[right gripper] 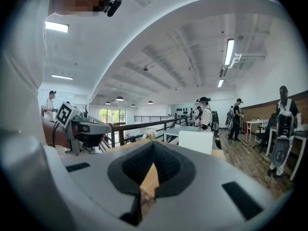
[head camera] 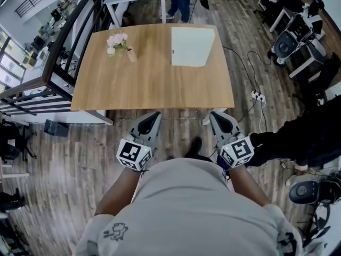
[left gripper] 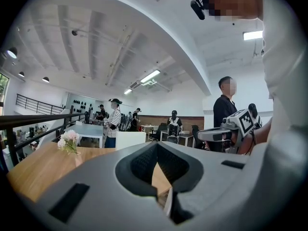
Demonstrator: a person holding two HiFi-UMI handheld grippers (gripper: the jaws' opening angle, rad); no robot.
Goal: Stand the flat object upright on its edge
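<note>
Table (head camera: 149, 84): near edge just ahead of both sets of fingers.

White flat panel (head camera: 192, 46): well ahead at the far side. It sits between the two gripper lines, closer to the right one, so my right hand is nearer. Both gripper views show a tall face, so I judge it already upright on its edge, with its length running left-right.

Flower vase (head camera: 119, 44): far left.

Left gripper (head camera: 153, 116), right gripper (head camera: 216, 116): fingers pressed together, empty.

readable text: none | left gripper (head camera: 152, 120) cube: black-and-white square markers, no letters | right gripper (head camera: 219, 120) cube: likewise | shirt print (head camera: 115, 231): small drawn figure (any lettering too small to tell)
</note>
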